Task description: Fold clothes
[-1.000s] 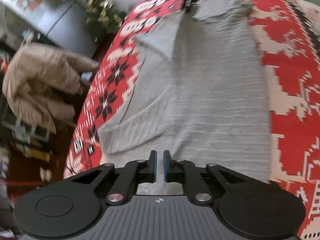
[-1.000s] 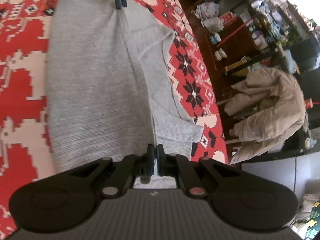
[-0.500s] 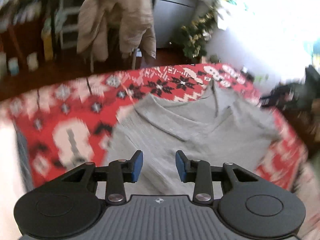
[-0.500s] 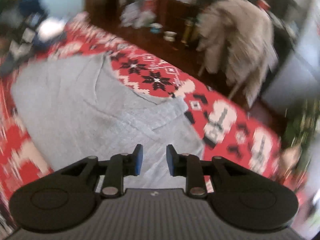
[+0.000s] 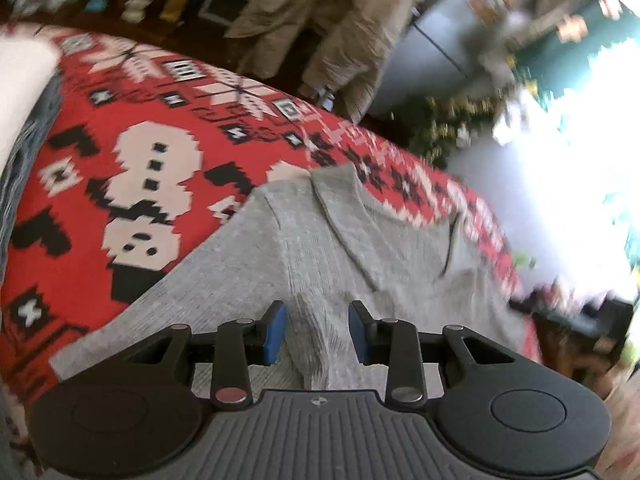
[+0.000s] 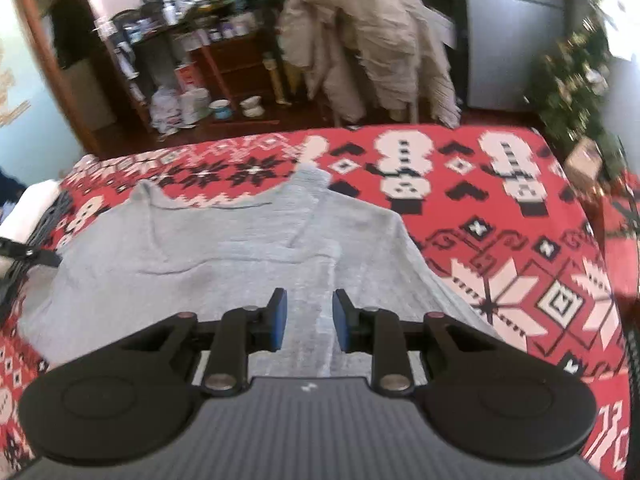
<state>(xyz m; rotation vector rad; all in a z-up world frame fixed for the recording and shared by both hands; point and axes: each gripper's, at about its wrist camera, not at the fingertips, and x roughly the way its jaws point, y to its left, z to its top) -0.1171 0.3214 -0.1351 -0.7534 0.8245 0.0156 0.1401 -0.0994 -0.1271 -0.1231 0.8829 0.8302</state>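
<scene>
The grey sweater [image 6: 224, 256] lies on the red patterned blanket [image 6: 500, 216], a sleeve folded across its body. It looks a soft, limp, light knit that will sag and crease, best pinched at an edge or corner, both layers together. The left gripper [image 5: 316, 330] and right gripper [image 6: 308, 320] hover over it, fingers parted, holding nothing. A beige coat [image 6: 368, 36] hangs behind.

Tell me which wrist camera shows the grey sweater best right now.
Right wrist: the grey sweater lies nearly whole on the red patterned blanket, folded edges readable. The left wrist view sees the grey sweater close, skewed and partly cut off.
</scene>
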